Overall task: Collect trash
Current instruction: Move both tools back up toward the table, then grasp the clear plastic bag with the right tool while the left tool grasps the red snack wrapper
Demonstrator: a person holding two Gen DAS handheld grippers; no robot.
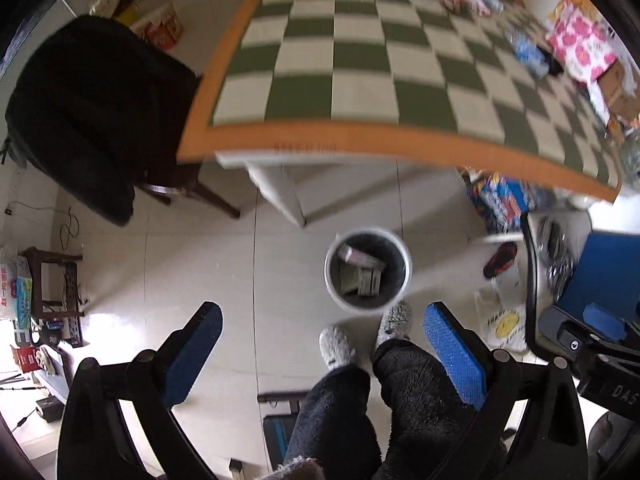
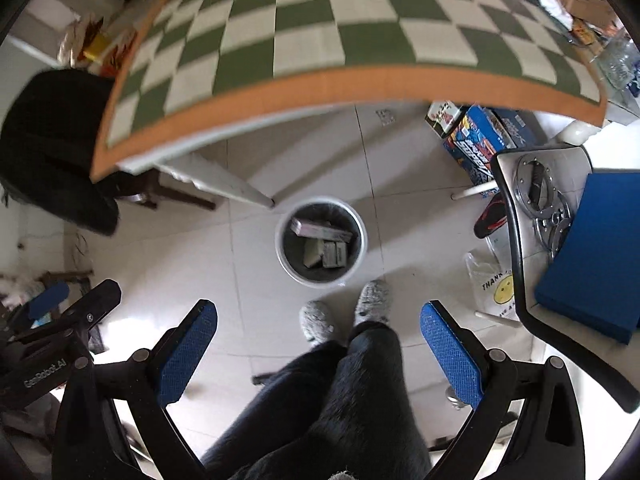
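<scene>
A white round trash bin (image 1: 368,271) with a dark liner stands on the floor in front of the table; it also shows in the right wrist view (image 2: 321,241). Several small boxes and wrappers (image 2: 324,240) lie inside it. My left gripper (image 1: 322,316) is open and empty, held high above the floor, near the bin. My right gripper (image 2: 318,312) is open and empty at about the same height. The right gripper shows at the right edge of the left view (image 1: 592,340), and the left gripper at the left edge of the right view (image 2: 64,312).
A table with a green-and-white checkered cloth (image 1: 360,40) has packets and boxes along its far right side (image 1: 576,40). A black chair (image 1: 88,112) stands left. The person's legs and grey slippers (image 2: 344,312) are below. A side surface (image 2: 560,208) with a blue pad (image 2: 600,248) is right.
</scene>
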